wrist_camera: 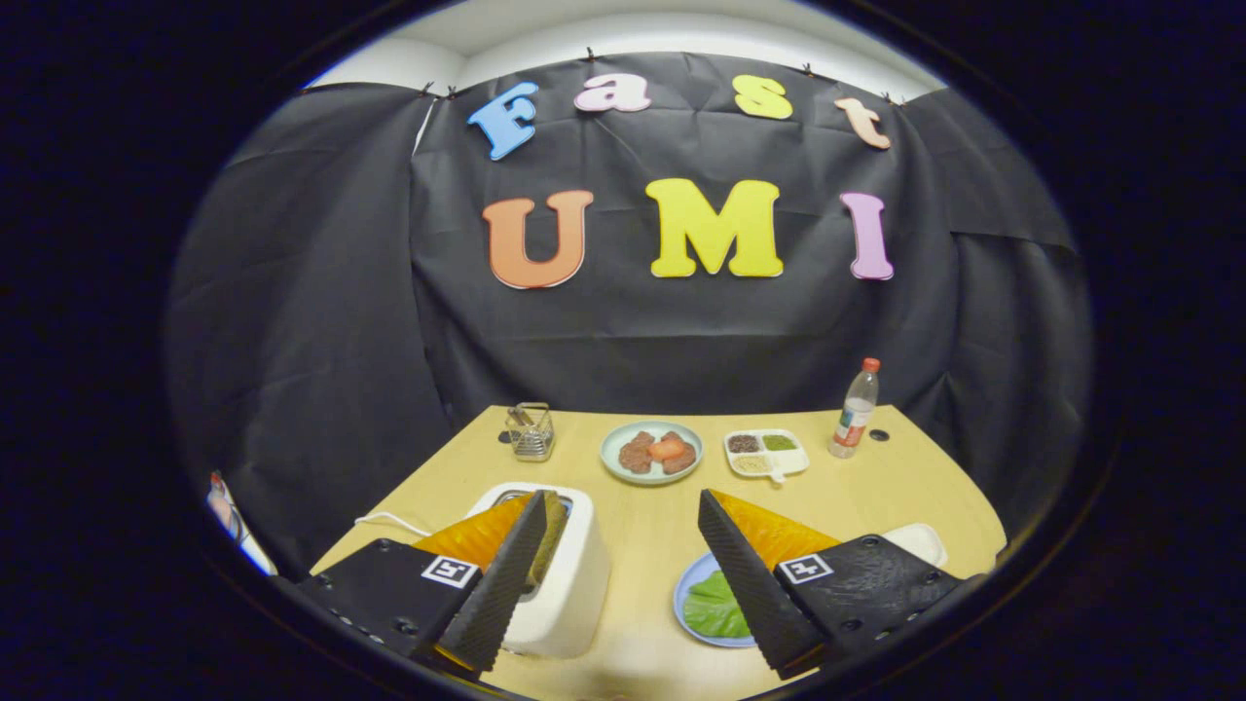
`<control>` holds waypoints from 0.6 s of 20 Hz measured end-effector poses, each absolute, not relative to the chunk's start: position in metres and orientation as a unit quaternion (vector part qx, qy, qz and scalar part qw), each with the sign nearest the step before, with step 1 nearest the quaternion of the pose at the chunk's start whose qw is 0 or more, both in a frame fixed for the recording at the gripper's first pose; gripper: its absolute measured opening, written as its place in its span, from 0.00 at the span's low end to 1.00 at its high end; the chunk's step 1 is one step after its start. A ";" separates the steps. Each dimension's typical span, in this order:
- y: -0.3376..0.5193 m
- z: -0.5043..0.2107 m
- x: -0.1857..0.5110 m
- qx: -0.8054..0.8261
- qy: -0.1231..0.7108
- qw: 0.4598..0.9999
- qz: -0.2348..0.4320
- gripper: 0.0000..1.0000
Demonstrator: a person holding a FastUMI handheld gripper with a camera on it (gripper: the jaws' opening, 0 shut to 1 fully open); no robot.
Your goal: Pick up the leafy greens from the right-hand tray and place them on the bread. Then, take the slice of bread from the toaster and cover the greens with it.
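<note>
gripper [623,574] held above the near end of a light wooden table [876,487], fingers spread wide apart, clamped on nothing. square black-and-white marker tags on the top of each finger body; no readable writing on them.

just ahead of the left finger [506,584]: white toaster [569,594], slot partly hidden by the finger, with a slice of bread [553,534] standing up in it.

partly under the right finger [750,584]: blue plate [691,596] with leafy greens [715,606] lying on it; whether bread lies beneath cannot be told. beyond that finger's body, the corner of a white tray [923,541], contents hidden.

further out, near the middle of the table: pale green plate [650,452] holding brownish patties and a reddish-orange slice. just to its right, a white divided dish [766,453] with dark, green and pale fillings in separate compartments. beyond that, near the far right corner, a clear bottle [855,409] with a red cap, upright, label too small to read. to the left of the green plate, a small wire holder [530,430] with something thin and dark inside.

thin white cord [389,520] running off the left of the toaster.
</note>
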State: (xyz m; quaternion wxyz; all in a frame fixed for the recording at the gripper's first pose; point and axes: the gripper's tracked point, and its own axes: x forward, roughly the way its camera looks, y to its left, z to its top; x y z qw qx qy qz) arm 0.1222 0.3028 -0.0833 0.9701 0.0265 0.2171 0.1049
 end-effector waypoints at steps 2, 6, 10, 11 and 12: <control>0.320 -0.090 0.129 0.033 0.223 0.968 0.108 0.96; 0.348 -0.111 0.144 0.005 0.232 0.967 0.109 0.96; 0.363 -0.137 0.157 -0.018 0.256 0.961 0.107 0.91; 0.366 -0.145 0.158 -0.022 0.266 0.958 0.105 0.90; 0.369 -0.153 0.159 -0.024 0.278 0.954 0.109 0.89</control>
